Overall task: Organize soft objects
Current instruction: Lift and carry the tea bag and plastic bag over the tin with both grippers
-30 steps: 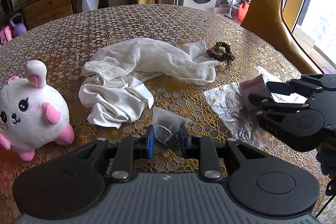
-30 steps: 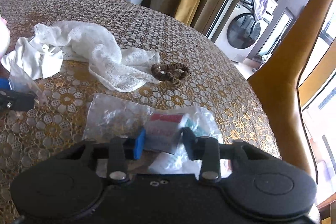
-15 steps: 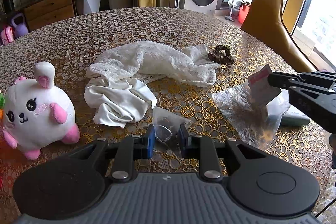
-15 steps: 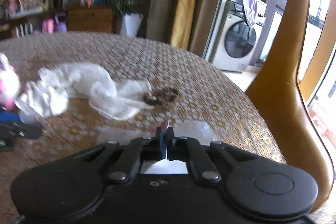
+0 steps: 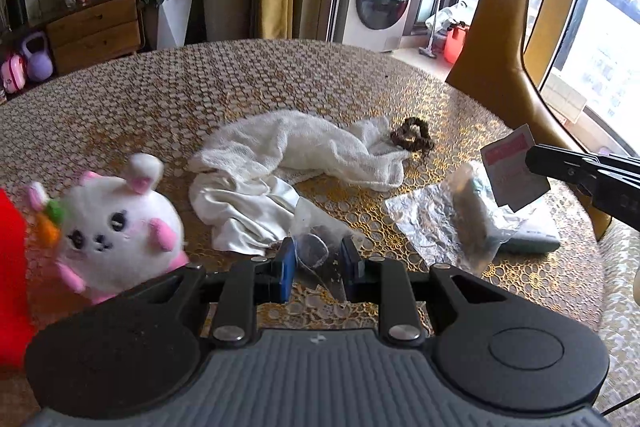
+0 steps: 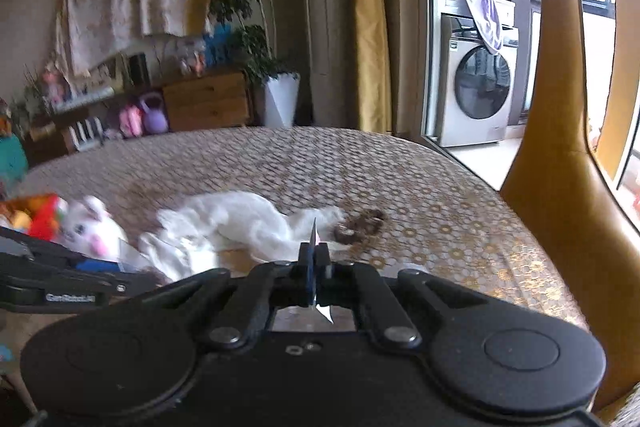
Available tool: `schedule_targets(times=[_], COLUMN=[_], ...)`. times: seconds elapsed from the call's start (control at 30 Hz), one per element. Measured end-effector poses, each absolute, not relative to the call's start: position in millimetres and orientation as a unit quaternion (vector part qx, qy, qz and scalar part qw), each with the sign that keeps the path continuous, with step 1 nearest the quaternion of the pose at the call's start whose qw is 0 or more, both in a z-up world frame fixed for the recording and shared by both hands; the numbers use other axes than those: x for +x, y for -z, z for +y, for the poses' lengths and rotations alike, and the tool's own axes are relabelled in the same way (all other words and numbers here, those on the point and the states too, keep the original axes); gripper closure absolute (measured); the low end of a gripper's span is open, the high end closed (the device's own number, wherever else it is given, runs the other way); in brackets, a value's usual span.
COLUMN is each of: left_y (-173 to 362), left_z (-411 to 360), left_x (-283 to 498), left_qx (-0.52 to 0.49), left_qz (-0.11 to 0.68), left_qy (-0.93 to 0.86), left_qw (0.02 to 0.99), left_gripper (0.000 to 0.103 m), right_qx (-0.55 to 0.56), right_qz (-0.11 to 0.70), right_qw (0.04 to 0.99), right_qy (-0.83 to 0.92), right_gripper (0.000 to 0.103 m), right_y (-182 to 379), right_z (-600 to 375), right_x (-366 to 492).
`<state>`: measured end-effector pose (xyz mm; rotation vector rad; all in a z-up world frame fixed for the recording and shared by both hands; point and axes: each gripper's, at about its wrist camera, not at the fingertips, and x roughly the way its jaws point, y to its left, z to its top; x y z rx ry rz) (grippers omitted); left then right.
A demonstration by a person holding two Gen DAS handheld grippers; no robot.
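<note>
My right gripper (image 6: 314,263) is shut on the red-and-white header card of a clear plastic bag (image 5: 460,223), lifting the card (image 5: 514,167) above the table. My left gripper (image 5: 318,261) is open around the corner of a small clear bag (image 5: 316,239) that lies on the table. White cloths (image 5: 296,155) lie bunched in the middle, also in the right wrist view (image 6: 240,219). A brown scrunchie (image 5: 412,133) lies behind them. A white-and-pink plush bunny (image 5: 116,223) sits at the left.
The round table has a gold patterned cover (image 5: 200,87). A red soft object (image 5: 12,267) is at the far left edge. A pale flat packet (image 5: 536,231) lies under the lifted bag. A mustard chair back (image 5: 496,47) stands at the right.
My right gripper closed on the bag's header card and lifted it up off the table. My left gripper stayed around the small bag, and the view rose and shifted, bringing the bunny closer.
</note>
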<state>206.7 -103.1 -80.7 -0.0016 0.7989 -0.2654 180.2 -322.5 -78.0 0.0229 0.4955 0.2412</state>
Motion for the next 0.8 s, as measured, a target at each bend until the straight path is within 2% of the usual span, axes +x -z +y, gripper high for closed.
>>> schedule_targets(times=[0.47,0.8], left_y=[26.3,3.7], left_z=[-22.1,55.1], left_x=[157.0,131.0], left_qx=[-0.007,-0.010], left_qz=[0.368,0.349], left_qy=[0.118,0.076], left_qw=[0.922,0.934], left_gripper=[0.080,0.080], right_qx=[0.049,0.025], right_qz=[0.230,0.218], right_qw=[0.947,0.936], right_qy=[-0.219,-0.277], right_gripper=[0.103,0.103], right_y=[28.9,5.8], right_z=[-253.1,-167.9], right_x=[137.1,127.8])
